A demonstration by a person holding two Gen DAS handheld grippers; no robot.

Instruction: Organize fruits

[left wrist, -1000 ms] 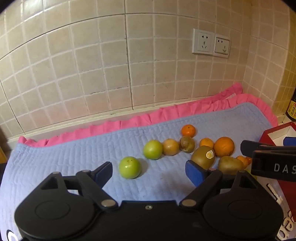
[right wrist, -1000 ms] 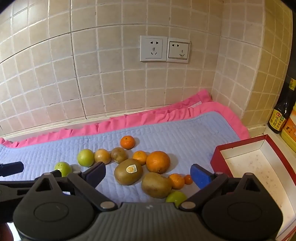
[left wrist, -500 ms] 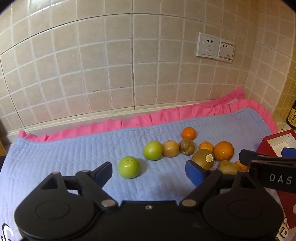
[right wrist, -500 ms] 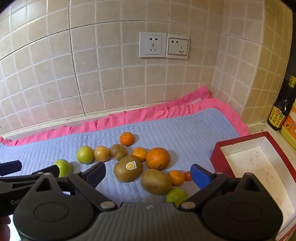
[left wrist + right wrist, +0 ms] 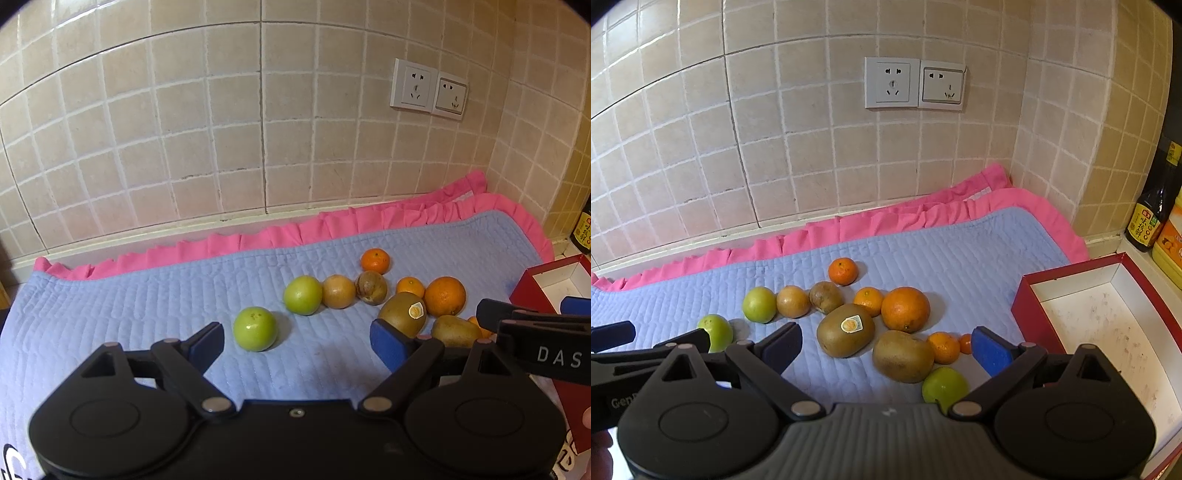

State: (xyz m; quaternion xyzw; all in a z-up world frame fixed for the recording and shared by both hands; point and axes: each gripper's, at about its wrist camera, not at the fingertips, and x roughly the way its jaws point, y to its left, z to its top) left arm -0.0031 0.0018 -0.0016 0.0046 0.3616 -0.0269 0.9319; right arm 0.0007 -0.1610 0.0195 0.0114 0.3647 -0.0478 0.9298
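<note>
I had both tools raised above a blue quilted mat (image 5: pixel 122 306) with a pink ruffled edge, laid along a tiled wall. My left gripper (image 5: pixel 297 343) was spread wide and empty, and a green apple (image 5: pixel 255 328) sat on the mat just ahead, nearer its left finger. My right gripper (image 5: pixel 886 341) was also spread wide and empty, looking down on the main cluster of fruit. A stickered kiwi (image 5: pixel 846 330) and a second kiwi (image 5: pixel 903 356) lay between its fingers, with a large orange (image 5: pixel 905 309) just behind them. Small tangerines (image 5: pixel 943 347) lay near its right finger, and another green fruit (image 5: pixel 945 384) lay close under the tool. To the right of the mat stood an open red box (image 5: pixel 1027 317), white inside and holding nothing that I could see. I judged it the likely place for the fruit, and no piece was in it yet. To do the first pick well, I reckoned I should centre one fruit between the fingers. I should lower until the pads sat at its widest part, then close gently, since round fruit rolls and the kiwis could bruise. The touching neighbours might get nudged, so an outlying piece seemed the safer start.
</note>
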